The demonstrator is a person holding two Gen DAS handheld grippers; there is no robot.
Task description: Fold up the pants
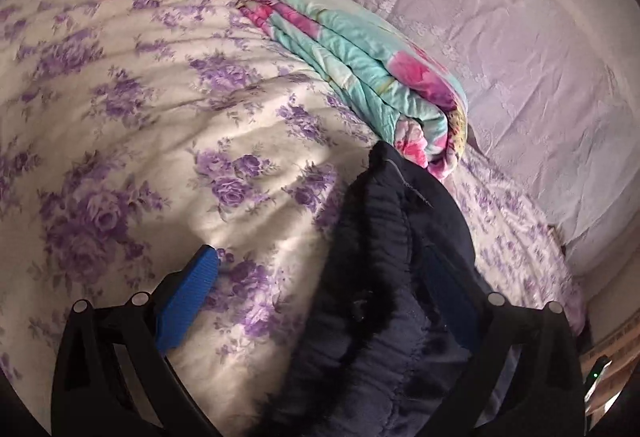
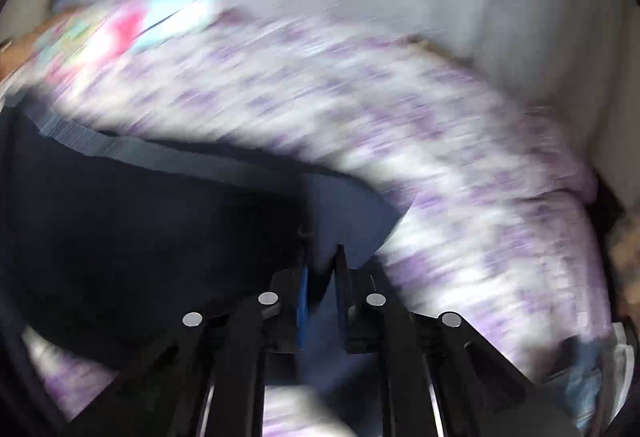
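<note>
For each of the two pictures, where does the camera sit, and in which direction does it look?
Left wrist: on the left hand-held gripper, looking over the floral bedspread toward the folded quilt; its open blue fingers show, with dark pants over the right one.
Right wrist: on the right hand-held gripper, blurred, looking along jaws shut on the pants.
Both views show pants, bedspread and quilt.

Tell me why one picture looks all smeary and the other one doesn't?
Right wrist view: motion blur streaks the floral sheet and the quilt; only the right hand-held gripper, shut on the pants, looks sharp. Left wrist view: sharp; the sheet's flowers are clear, a bright patch of light falls near the left hand-held gripper, and the fisheye lens bends the edges.
</note>
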